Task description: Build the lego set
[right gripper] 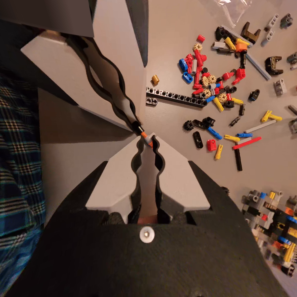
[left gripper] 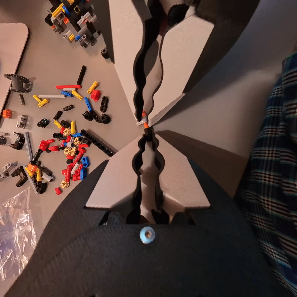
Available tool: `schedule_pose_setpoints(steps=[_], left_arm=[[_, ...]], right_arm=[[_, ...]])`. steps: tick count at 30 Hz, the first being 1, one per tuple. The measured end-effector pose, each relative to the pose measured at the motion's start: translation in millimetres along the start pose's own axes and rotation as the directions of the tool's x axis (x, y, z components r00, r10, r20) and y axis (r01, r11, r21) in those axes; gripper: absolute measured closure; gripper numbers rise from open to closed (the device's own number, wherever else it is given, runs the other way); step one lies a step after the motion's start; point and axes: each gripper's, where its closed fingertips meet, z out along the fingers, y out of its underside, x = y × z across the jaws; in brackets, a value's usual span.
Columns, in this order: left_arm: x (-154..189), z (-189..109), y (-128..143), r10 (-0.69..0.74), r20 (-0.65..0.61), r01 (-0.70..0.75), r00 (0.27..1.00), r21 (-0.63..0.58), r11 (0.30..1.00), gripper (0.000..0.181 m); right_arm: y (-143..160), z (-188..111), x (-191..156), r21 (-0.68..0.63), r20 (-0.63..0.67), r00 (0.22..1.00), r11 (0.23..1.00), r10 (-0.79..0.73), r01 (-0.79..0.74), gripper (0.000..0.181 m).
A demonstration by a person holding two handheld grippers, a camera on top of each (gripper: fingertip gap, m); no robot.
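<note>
Both jaws clenched, tip to tip above counter. Left gripper pinched black pin; right gripper, at 12 o'clock, pinched orange axle with grey connector. Parts judged light, stiff, slippery; grip near ends.

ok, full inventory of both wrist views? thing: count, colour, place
loose lego pieces: many, red, yellow, blue, black, grey and tan, scattered on the table
long holed beam: one, black, at the near edge of the pile
half-built model: one, black and grey with yellow and blue bits, far end of the table
plastic bag: one, clear, beside the pile
flat board: one, pale, at the table edge
checked cloth: blue, at the frame edge
black pin: one, in the left gripper
grey and orange connector: one, in the right gripper
Both jaws shut, tips meeting.
</note>
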Motion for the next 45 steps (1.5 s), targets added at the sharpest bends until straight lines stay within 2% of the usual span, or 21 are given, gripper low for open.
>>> schedule_pose_setpoints(steps=[9, 17, 28, 34, 39, 45], left_arm=[[-3, -1, 1, -0.015, -0.009, 0.016, 1.0, 0.04, 0.999, 0.176], [-2, -1, 1, 0.009, -0.018, -0.008, 1.0, 0.067, 0.998, 0.176], [-2, -1, 0, 0.067, -0.086, -0.059, 0.994, 0.087, 0.994, 0.176], [-2, -1, 1, 0.037, -0.082, -0.03, 0.996, 0.083, 0.996, 0.176], [-1, -2, 1, 0.075, -0.086, -0.068, 0.994, 0.084, 0.994, 0.176], [-1, -1, 1, 0.115, -0.105, -0.106, 0.988, 0.084, 0.991, 0.176]], right_arm=[[-1, 1, 1, 0.057, -0.138, 0.972, 0.982, 0.188, -0.182, 0.174], [-2, 1, 1, 0.053, -0.217, 0.962, 0.986, 0.164, -0.156, 0.175], [-3, 1, 0, 0.053, -0.078, 0.996, 0.998, 0.041, -0.037, 0.176], [-4, 2, -1, 0.025, -0.102, 0.991, 0.996, 0.088, -0.086, 0.176], [-3, -3, -2, 0.041, -0.098, 0.984, 0.988, 0.151, -0.148, 0.174], [8, -9, 0, 0.001, -0.045, 0.995, 0.996, 0.09, -0.09, 0.176]])
